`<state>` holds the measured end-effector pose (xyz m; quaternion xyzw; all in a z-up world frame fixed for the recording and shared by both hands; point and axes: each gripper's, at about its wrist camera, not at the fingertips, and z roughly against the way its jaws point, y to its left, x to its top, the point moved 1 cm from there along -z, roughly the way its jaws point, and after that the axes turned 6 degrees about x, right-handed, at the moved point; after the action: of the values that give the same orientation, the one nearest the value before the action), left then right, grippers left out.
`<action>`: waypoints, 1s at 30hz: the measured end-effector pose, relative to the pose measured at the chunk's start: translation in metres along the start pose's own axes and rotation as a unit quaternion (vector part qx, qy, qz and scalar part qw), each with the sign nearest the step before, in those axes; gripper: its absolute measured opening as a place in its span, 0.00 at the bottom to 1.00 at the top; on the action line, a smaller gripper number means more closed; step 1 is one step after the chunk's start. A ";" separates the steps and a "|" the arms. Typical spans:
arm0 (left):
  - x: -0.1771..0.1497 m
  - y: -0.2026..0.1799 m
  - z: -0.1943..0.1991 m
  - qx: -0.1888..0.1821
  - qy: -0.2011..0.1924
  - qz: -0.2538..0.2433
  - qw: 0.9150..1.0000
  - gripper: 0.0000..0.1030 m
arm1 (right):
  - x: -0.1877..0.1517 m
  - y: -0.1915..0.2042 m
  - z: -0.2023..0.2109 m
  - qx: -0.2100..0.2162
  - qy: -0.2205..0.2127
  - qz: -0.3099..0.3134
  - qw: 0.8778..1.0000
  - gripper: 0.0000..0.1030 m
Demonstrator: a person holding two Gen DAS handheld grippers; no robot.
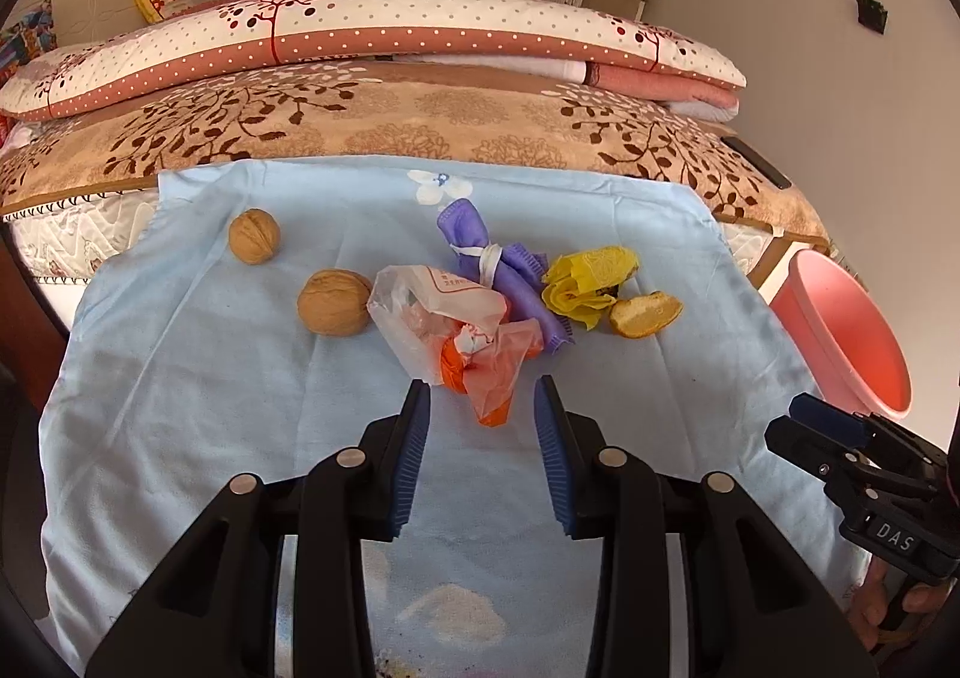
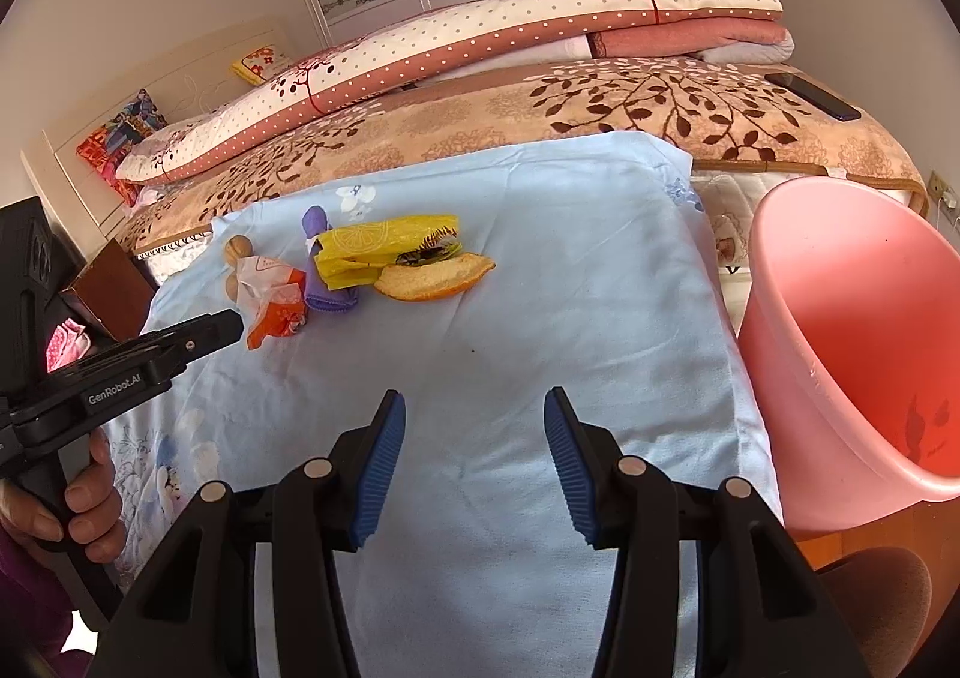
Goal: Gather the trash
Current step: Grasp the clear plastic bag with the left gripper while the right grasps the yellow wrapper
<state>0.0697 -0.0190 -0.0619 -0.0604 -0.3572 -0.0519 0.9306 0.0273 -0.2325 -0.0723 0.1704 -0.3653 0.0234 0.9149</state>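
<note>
Crumpled white-and-orange plastic bag [image 1: 456, 330]: lies on the light blue cloth [image 1: 240, 408], its near end between the tips of the left tongs [image 1: 483, 399], jaws wide, not gripping. Touching it behind: purple cloth bundle [image 1: 498, 264] tied with a white strip. Beside that: yellow wrapper [image 1: 585, 279], then orange peel [image 1: 645, 313]. Left of the bag: two walnuts, one [image 1: 334, 301] just beside, the other [image 1: 254, 235] farther back. Right tongs [image 2: 474, 408]: wide, holding nothing, over bare cloth. Pink bin [image 2: 858, 342]: off the cloth's right edge.
</note>
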 end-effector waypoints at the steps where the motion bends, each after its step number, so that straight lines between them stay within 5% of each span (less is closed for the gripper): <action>1: 0.000 -0.002 -0.003 0.001 0.003 -0.003 1.000 0.35 | 0.000 0.000 -0.001 -0.003 0.000 0.000 1.000 0.46; 15: 0.003 -0.009 -0.028 0.016 0.033 -0.006 0.999 0.35 | -0.001 -0.010 -0.004 0.005 0.003 -0.030 1.000 0.46; 21: 0.003 -0.004 -0.026 0.004 0.029 0.004 1.000 0.14 | -0.001 -0.007 -0.005 -0.001 0.007 -0.026 1.000 0.46; 30: 0.002 0.005 -0.003 -0.029 0.009 0.021 0.999 0.13 | 0.002 -0.010 -0.012 -0.008 0.016 -0.042 0.999 0.46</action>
<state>0.0740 -0.0150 -0.0636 -0.0940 -0.3457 -0.0428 0.9327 0.0382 -0.2382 -0.0819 0.1776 -0.3429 -0.0153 0.9223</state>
